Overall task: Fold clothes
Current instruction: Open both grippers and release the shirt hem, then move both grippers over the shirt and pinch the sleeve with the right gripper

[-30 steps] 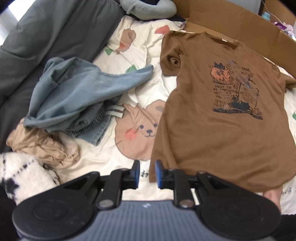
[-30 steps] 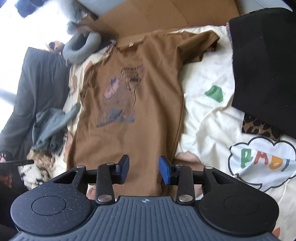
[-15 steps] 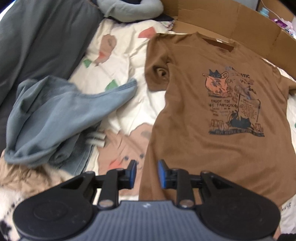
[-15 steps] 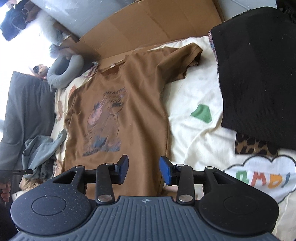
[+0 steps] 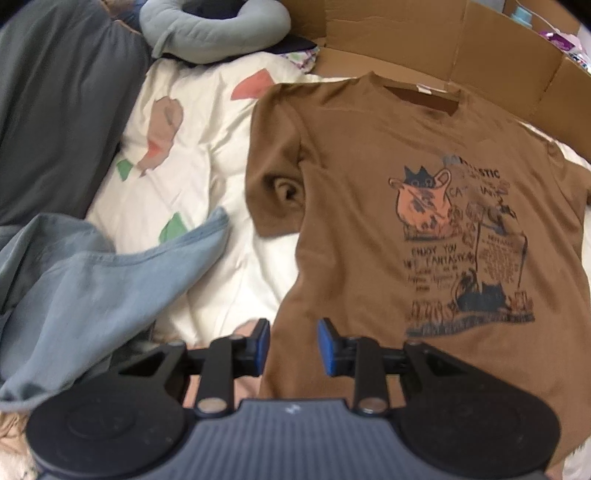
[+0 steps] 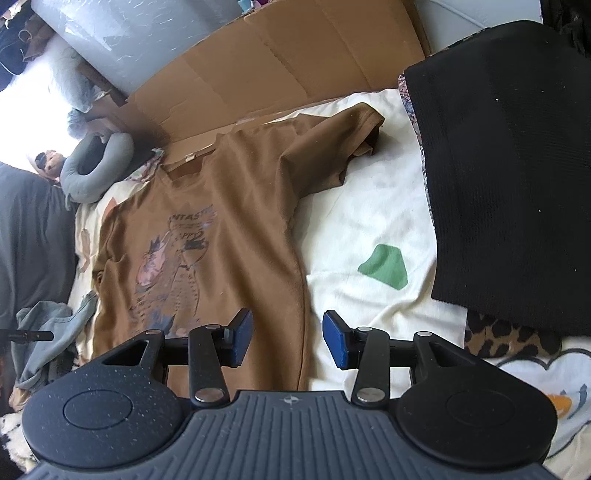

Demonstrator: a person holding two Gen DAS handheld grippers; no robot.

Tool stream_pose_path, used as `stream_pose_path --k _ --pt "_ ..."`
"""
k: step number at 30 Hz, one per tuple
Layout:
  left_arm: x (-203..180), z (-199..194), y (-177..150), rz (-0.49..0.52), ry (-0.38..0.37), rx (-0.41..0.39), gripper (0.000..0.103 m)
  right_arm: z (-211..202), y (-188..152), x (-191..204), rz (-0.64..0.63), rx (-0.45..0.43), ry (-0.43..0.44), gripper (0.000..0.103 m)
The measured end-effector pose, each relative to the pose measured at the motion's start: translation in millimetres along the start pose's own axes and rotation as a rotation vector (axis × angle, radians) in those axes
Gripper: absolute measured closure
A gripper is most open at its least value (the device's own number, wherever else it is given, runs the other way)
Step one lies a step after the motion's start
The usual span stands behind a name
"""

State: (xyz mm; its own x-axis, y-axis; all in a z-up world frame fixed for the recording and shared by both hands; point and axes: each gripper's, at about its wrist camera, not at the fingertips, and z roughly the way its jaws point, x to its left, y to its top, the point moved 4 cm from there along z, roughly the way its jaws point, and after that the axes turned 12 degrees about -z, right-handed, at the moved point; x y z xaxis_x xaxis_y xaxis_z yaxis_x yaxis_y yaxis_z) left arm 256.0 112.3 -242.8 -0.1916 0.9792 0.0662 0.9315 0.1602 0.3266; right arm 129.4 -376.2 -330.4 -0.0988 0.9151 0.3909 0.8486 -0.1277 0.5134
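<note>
Your brown T-shirt (image 5: 369, 229) lies flat on the bed, print up, running lengthwise away from both tongs, collar farthest: the left tongs (image 5: 291, 347) straddle its left side edge, the right tongs (image 6: 287, 339) its right, both open and empty.

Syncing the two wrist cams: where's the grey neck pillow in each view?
Left wrist: grey neck pillow at top, left of centre, beyond the brown T-shirt's collar.
Right wrist: grey neck pillow at far left, mid-height, left of the collar.
Shared landmark: the flattened cardboard behind the shirt's neckline.
</note>
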Motion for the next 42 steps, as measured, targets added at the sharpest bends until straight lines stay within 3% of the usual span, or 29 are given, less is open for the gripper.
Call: stream_pose_path --k 17,32,37,42 --pt "-92.3 59.8 54.9 0.06 -0.122 -0.043 0.072 60.5 26.1 -19.2 0.011 -0.116 -0.069 0.054" --pt "-170.0 97.7 42.6 0.201 -0.206 -0.072 0.072 141.3 65.2 -40.5 0.12 -0.191 -0.105 0.054" --pt "-179.9 103.7 31.8 0.258 -0.201 -0.082 0.068 154.9 68.5 -47.6 0.169 -0.2 -0.124 0.056" --pt "-183.1 112.6 27.2 0.235 -0.215 -0.055 0.068 160.6 75.0 -51.1 0.218 -0.213 -0.116 0.056"
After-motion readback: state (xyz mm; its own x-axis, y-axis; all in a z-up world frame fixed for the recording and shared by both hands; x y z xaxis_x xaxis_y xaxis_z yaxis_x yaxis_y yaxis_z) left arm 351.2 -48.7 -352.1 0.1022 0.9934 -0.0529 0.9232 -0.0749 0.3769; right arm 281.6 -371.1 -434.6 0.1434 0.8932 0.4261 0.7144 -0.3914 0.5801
